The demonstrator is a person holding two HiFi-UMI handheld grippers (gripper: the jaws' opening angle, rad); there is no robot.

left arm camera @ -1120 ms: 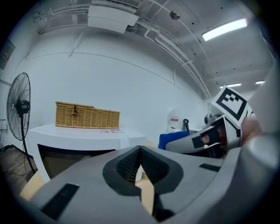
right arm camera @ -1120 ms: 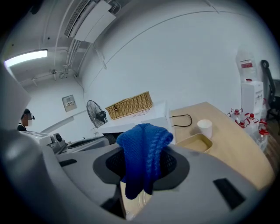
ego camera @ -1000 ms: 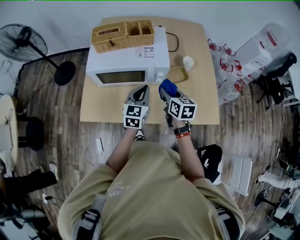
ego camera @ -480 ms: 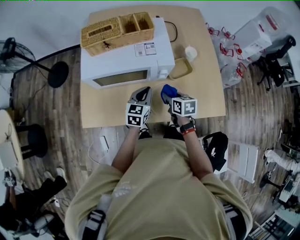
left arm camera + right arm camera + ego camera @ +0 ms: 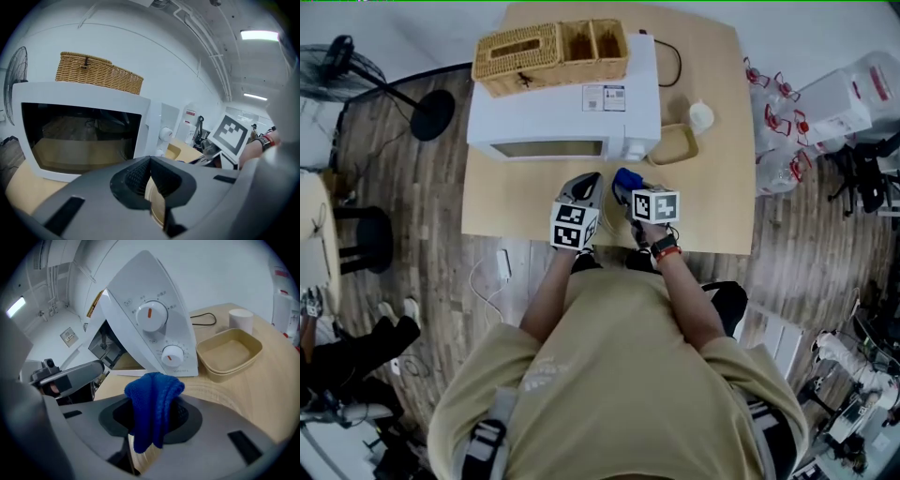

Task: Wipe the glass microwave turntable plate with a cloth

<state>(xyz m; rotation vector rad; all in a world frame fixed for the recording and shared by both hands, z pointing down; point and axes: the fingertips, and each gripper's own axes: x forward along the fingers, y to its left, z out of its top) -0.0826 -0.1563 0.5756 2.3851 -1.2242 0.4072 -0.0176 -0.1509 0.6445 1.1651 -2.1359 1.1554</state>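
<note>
Microwave (image 5: 562,117) stands shut at the back of the counter (image 5: 712,220) in the head view, with a basket (image 5: 548,52) on top and a tray (image 5: 675,145) and cup (image 5: 701,116) to its right. The person holds both grippers close together over the counter's front edge. The left gripper (image 5: 589,180) points at the microwave, and the right gripper (image 5: 628,189) carries the cloth (image 5: 624,177) just beside it. I cannot pick out the plate from here. The step looks like bringing cloth to glass. Done well, the left side should keep a firm hold on the rim without squeezing hard, while the right sweeps the cloth flat across the face and clear of the other tongs.

In the left gripper view the tongs are pressed together, their ribbed pads meeting at the tips. A pale, see-through curved edge sits between them lower down. I take that for the plate (image 5: 157,206), pinched at its rim and held edge-on above the counter.

In the right gripper view the tongs are closed down on the cloth, which bunches up out of them in a thick fold. A pale sliver below the cloth may be the plate's edge. Whether the cloth touches it I cannot tell.
</note>
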